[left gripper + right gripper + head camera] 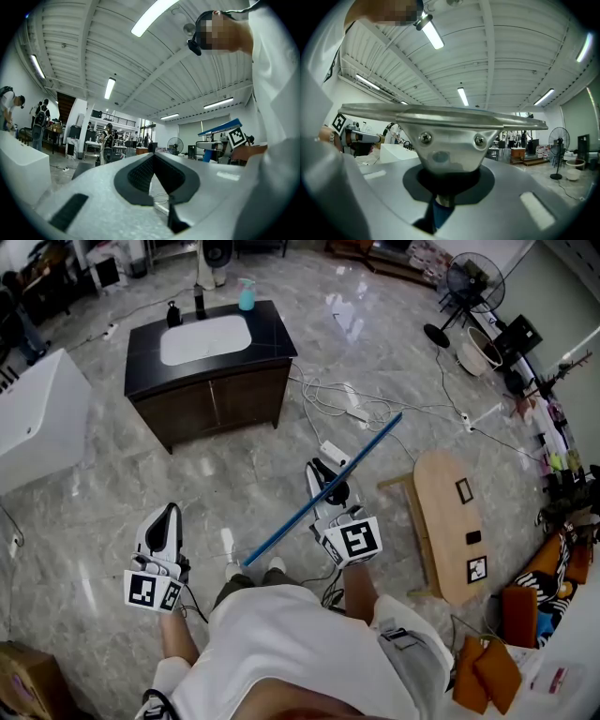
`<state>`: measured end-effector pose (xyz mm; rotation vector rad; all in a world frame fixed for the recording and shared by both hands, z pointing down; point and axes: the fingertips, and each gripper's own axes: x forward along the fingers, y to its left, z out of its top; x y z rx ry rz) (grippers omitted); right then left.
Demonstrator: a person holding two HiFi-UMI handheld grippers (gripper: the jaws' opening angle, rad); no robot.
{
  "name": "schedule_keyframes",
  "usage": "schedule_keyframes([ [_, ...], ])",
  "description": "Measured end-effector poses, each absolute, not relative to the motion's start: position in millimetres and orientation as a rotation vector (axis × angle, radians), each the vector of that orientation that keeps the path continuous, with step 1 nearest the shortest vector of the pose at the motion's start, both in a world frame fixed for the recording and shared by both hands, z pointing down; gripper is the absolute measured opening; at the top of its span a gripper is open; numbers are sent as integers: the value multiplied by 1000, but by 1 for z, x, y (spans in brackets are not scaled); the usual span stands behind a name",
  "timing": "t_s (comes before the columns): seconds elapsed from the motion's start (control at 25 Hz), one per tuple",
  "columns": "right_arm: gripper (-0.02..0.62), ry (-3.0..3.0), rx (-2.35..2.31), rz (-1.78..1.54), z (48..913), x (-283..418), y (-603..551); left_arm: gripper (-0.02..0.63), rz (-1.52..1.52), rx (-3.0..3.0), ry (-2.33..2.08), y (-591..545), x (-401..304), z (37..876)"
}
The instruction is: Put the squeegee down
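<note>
right gripper (pixel 319 472) fingers (pixel 410 180) are clamped on the short blue handle stub (pixel 439 213) of the long blue-and-metal squeegee (pixel 375 442). the stub sits straight down between the two dark pads. the silver bracket with two screws (pixel 450 145) stands just past the fingertips, and the metal blade rail (pixel 440 115) runs flat across, left to right, over both jaws. from above, the rail shows as a long blue bar crossing the right gripper diagonally, one end out over the floor toward the cables, the other toward the person's feet. it is held up in the air, off the floor and touching no furniture.

left gripper (pixel 169 514) fingertips (pixel 154 157) meet at the far end with nothing between them. it is held level, beside the right gripper and well apart from the squeegee.

the person in a white shirt (pixel 281 643) stands on the grey glossy marble floor (pixel 234 474). the oval light wooden table (pixel 450 521) is near, on the right gripper's side. the dark wooden vanity cabinet with a white basin (pixel 211 390) is ahead. white cables (pixel 328 399) lie loose on the floor between the cabinet and the table. a black standing fan (pixel 473 282) is far off, ahead and to the right.
</note>
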<state>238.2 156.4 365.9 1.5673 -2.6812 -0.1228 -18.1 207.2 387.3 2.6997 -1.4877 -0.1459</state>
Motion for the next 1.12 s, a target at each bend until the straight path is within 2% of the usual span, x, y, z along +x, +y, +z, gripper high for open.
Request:
schedule_keyframes([
  [1.12, 35, -2758, 1520, -64, 374, 253, 152, -3, -114, 2666, -1541, 209, 3, 393],
])
